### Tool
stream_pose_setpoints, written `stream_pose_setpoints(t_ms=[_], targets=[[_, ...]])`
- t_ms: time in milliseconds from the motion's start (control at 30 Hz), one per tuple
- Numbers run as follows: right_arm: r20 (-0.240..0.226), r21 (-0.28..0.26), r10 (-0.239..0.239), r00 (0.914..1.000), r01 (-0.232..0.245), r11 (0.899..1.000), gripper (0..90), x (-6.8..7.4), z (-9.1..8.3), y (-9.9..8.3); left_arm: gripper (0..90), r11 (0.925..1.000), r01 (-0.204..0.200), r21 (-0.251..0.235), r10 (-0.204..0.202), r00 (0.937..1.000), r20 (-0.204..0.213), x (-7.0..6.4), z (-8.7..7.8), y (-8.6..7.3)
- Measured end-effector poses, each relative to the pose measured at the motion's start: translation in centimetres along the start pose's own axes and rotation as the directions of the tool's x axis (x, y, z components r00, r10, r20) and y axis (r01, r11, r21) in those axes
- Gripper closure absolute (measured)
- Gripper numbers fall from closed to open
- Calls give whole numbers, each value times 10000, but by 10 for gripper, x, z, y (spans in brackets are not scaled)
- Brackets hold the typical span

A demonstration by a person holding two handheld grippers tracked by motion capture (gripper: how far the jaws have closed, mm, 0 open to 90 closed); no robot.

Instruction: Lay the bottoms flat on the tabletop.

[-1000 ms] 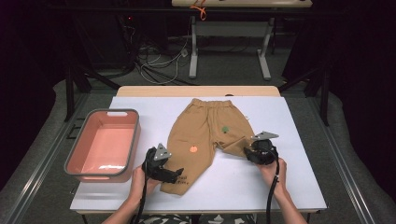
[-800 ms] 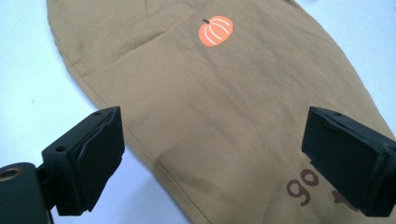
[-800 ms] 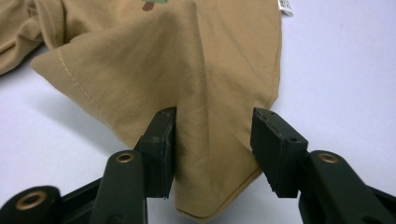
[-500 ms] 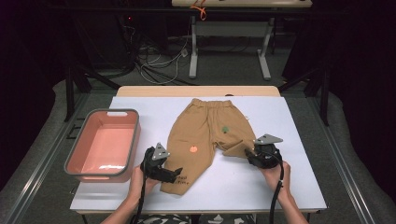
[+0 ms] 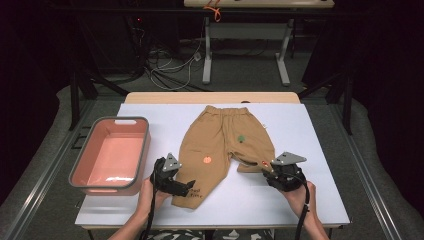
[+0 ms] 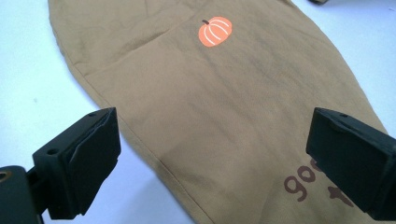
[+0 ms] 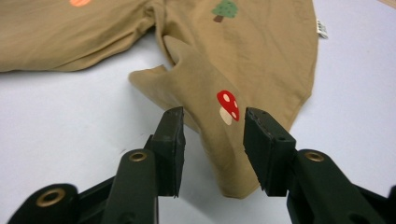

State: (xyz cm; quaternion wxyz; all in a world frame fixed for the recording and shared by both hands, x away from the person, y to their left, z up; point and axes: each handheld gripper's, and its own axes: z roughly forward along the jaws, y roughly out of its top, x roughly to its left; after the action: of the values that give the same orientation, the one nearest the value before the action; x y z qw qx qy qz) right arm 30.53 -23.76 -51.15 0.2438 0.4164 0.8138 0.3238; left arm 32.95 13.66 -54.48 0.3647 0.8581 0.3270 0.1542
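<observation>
At table centre, tan trousers [image 5: 220, 145] flat, hems toward 6 o'clock: left gripper [image 5: 186, 187] agape, right gripper [image 7: 212, 144] half-open astride hem, nothing held; grasping step, next closing on both hems.

Probably a lab: dark room, floor cables [image 5: 170, 70], bare worktables [image 5: 215, 97].

Pink bin [image 5: 111, 159] with grey rim sits at the left edge of the surface [image 5: 310, 130], inside bare. The surface carries a white cover; a wood strip [image 5: 212, 97] shows along its far edge. Grey floor [image 5: 240, 75] beyond. Loose cables [image 5: 170, 67] lie on the floor behind the surface, left of centre. 2 white legs [image 5: 282, 55] of a second table stand farther back, with an orange item [image 5: 213, 9] hanging at its top edge. Background dark.
</observation>
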Motion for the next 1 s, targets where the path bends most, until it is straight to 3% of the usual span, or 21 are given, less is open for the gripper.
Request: stream_pose_setpoints(t_ms=[200, 500, 700, 1000], targets=[[-451, -66, -203, 9988, 200, 9998, 607, 12, -7, 1, 21, 10000, 38, 7, -38, 10000, 50, 0, 0, 0], [-899, 250, -495, 9947, 519, 9983, 663, 21, -4, -6, 21, 10000, -26, 13, 26, 10000, 26, 1, 0, 0], [-822, 522, -212, 9964, 255, 9983, 642, 22, 10, -9, 21, 10000, -2, 40, 2, 10000, 69, 0, 2, 0], [-423, 610, -524, 9977, 549, 9966, 537, 12, 42, 2, 20, 10000, 13, 58, -14, 10000, 80, -1, 4, 1]])
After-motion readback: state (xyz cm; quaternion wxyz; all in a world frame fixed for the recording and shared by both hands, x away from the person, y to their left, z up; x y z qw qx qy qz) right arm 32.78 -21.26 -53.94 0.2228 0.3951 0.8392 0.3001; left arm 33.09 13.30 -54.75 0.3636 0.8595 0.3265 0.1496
